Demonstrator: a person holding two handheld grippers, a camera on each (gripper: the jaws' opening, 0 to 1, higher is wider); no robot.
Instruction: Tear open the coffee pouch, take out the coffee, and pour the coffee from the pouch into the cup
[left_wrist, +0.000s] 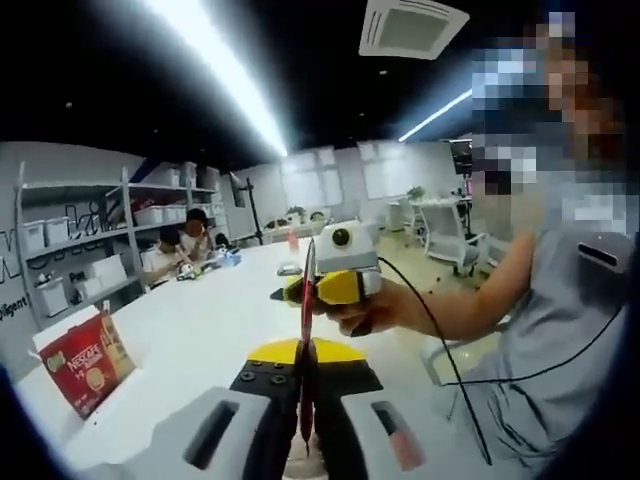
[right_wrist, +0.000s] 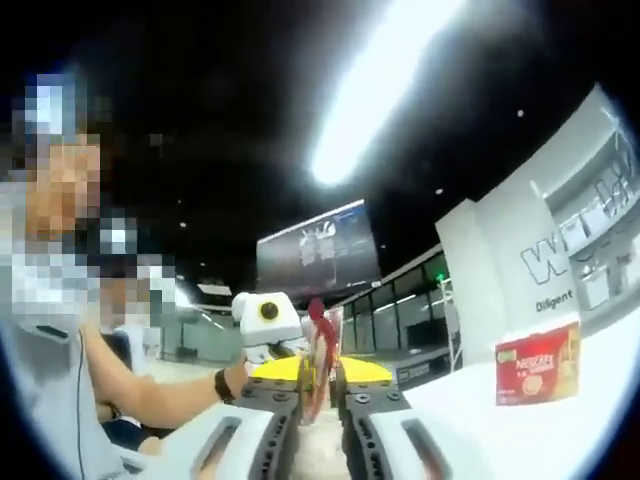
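Both hand-held grippers pinch the red pouch, held up over the counter, ready to tear.

My left hand-held gripper (left_wrist: 306, 420) is pressed together on the pouch (left_wrist: 308, 330); my right hand-held gripper (right_wrist: 320, 392) pinches its other end, the strip standing edge-on between them. To tear cleanly, I judge I should keep both grips close to one edge and twist them opposite ways, slowly, so coffee stays inside. The white counter (left_wrist: 200, 330) has open room; the red box (left_wrist: 88, 362) sits near its left edge, well apart. I cannot see a cup.
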